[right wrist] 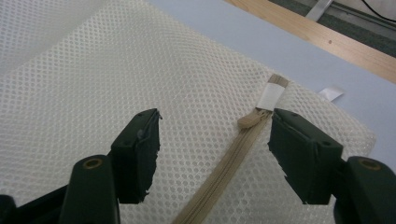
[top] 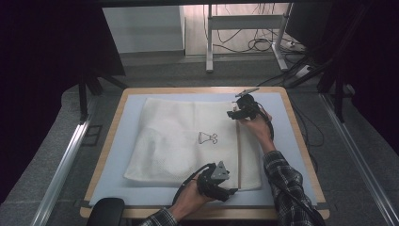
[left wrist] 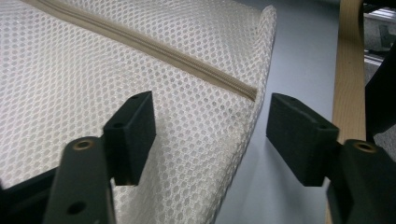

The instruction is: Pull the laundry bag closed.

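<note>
Both tongs stood parted, gripping nothing: left gripper [top: 229,192] over near corner of mesh laundry bag [top: 188,141] lying flat on mat [top: 117,141], right gripper [right wrist: 215,154] straddling zipper [right wrist: 224,172] near pull tab [right wrist: 247,120]. Judged grips released; next needed closing on tab.

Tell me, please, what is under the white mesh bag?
The mesh bag lies on a light blue mat that covers a wooden table. Its mesh is dense, so whether anything lies inside or beneath cannot be seen.
</note>
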`<state>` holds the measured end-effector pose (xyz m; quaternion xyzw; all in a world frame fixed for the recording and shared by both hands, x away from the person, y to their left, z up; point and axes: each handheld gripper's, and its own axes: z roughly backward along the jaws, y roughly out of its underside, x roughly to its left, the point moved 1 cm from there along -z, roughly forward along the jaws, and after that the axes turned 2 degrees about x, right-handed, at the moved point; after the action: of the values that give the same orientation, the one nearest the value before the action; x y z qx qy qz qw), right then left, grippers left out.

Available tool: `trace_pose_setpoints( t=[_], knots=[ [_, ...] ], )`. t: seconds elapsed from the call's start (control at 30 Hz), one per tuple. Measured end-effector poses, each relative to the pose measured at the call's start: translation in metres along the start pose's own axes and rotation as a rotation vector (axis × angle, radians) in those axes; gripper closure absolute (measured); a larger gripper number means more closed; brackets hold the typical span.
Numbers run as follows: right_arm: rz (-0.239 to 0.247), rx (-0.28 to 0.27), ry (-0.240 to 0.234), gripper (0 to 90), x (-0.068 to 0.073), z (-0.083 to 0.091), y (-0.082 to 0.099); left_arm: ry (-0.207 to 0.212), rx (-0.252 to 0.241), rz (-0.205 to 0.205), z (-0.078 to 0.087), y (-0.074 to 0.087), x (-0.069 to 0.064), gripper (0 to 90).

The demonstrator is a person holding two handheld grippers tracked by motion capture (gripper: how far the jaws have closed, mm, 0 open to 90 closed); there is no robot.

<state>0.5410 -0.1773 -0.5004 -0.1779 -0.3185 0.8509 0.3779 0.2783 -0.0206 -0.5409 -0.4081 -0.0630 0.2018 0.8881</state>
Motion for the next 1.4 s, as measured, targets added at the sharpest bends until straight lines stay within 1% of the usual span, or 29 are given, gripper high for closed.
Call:
trace_pose_setpoints(
  t=[0.17, 0.2, 0.27, 0.43, 0.57, 0.63, 0.7, 0.73, 0.8, 0.83, 0.93, 1.0, 1.03, 1.13, 1.17, 1.27, 1.3, 1.4],
  knots=[
    [-0.008, 0.005, -0.02, 29.0, 0.004, 0.003, 0.004, 0.003, 0.017, -0.014, 0.002, 0.0, 0.0, 26.0],
    [-0.008, 0.003, -0.021, 28.5, 0.006, 0.004, 0.004, 0.001, 0.031, -0.032, 0.003, 0.0, 0.001, 25.8],
    [-0.008, -0.001, -0.03, 27.5, 0.009, 0.006, 0.004, 0.0, 0.036, -0.038, 0.004, 0.0, 0.001, 24.4],
    [0.011, -0.007, -0.051, 24.1, 0.018, 0.01, 0.005, 0.012, 0.053, -0.034, 0.006, 0.0, -0.001, 20.8],
    [0.002, -0.014, -0.063, 21.6, 0.024, 0.015, 0.006, 0.029, 0.063, -0.031, 0.008, -0.001, -0.005, 19.1],
    [-0.001, -0.014, -0.074, 20.6, 0.026, 0.018, 0.007, 0.037, 0.065, -0.026, 0.009, -0.002, -0.005, 17.9],
    [-0.003, -0.012, -0.075, 19.4, 0.028, 0.02, 0.008, 0.04, 0.064, -0.019, 0.011, -0.002, -0.004, 16.5],
    [-0.002, -0.011, -0.078, 18.9, 0.029, 0.021, 0.009, 0.04, 0.061, -0.011, 0.012, -0.002, -0.004, 15.8],
    [-0.005, -0.007, -0.081, 17.6, 0.03, 0.023, 0.011, 0.037, 0.071, -0.011, 0.014, -0.001, -0.002, 13.6],
    [-0.005, -0.006, -0.08, 17.1, 0.031, 0.024, 0.012, 0.036, 0.06, 0.006, 0.014, -0.001, -0.002, 13.4],
    [-0.01, 0.004, -0.094, 15.8, 0.033, 0.026, 0.014, 0.037, 0.07, 0.011, 0.016, 0.001, 0.001, 11.0],
    [0.004, 0.012, -0.097, 15.8, 0.035, 0.027, 0.016, 0.033, 0.072, 0.01, 0.016, 0.002, 0.002, 10.2],
    [0.006, 0.019, -0.097, 15.6, 0.037, 0.028, 0.017, 0.033, 0.087, -0.003, 0.017, 0.002, 0.003, 9.5],
    [0.019, 0.024, -0.104, 14.0, 0.042, 0.03, 0.019, 0.026, 0.091, 0.002, 0.018, 0.003, 0.004, 8.0],
    [0.018, 0.028, -0.116, 13.5, 0.043, 0.031, 0.02, 0.027, 0.088, 0.006, 0.019, 0.003, 0.005, 7.9],
    [0.034, 0.037, -0.118, 11.9, 0.049, 0.034, 0.021, 0.011, 0.1, -0.005, 0.021, 0.004, 0.007, 7.4],
    [0.045, 0.044, -0.121, 10.4, 0.051, 0.035, 0.022, 0.008, 0.098, -0.004, 0.021, 0.005, 0.007, 7.4],
    [0.049, 0.049, -0.127, 8.5, 0.056, 0.038, 0.025, 0.003, 0.095, 0.001, 0.023, 0.005, 0.008, 7.1]
  ],
)
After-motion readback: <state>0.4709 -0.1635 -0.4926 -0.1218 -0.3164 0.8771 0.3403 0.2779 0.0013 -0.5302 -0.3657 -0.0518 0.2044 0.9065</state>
